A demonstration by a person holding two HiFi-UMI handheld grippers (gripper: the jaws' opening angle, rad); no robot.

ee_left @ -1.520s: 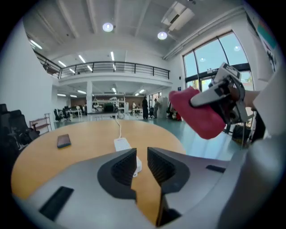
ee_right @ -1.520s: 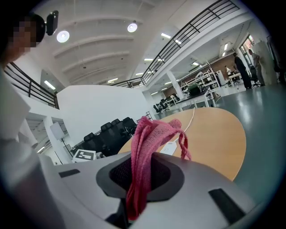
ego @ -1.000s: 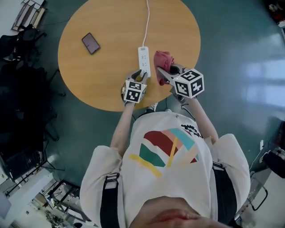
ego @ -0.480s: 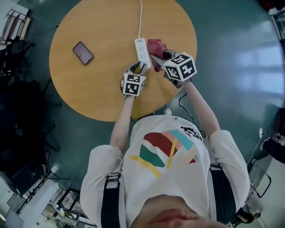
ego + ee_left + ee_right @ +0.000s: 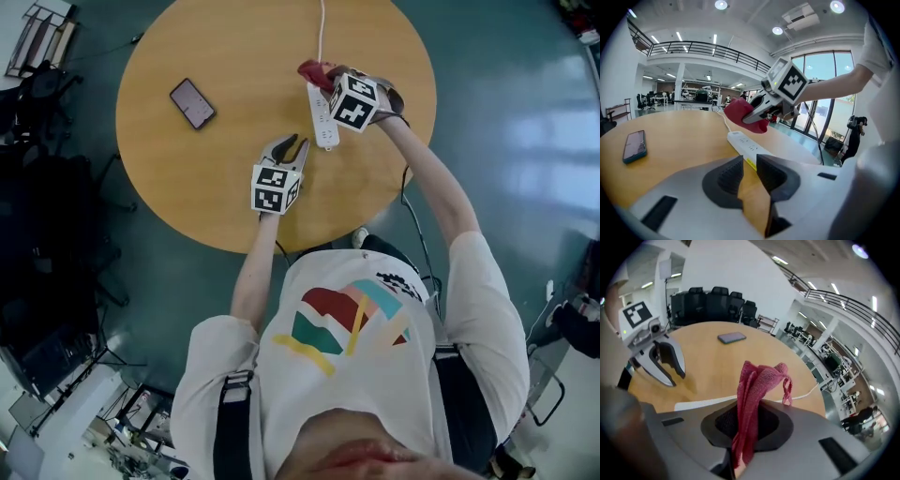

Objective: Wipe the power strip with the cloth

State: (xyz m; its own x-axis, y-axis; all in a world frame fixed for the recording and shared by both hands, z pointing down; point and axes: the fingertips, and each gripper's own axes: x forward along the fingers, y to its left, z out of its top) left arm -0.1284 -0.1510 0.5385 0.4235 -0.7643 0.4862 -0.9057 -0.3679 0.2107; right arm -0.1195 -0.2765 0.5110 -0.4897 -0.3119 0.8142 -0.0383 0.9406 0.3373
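Right gripper (image 5: 324,77) pinches a red cloth (image 5: 311,68) over the far end of a white power strip (image 5: 324,120) on a round wooden table (image 5: 206,169); left gripper (image 5: 290,147), jaws slightly apart and empty, hovers by the near end, seemingly well placed to steady the strip while the cloth presses down and draws along it.

Round wooden table (image 5: 187,178) stood on glossy teal floor (image 5: 506,141). Black office chairs (image 5: 717,298) sat beyond it. Mezzanine railing (image 5: 693,47) ran overhead; tall windows (image 5: 820,89) let daylight in; ceiling lights (image 5: 721,4) were lit.
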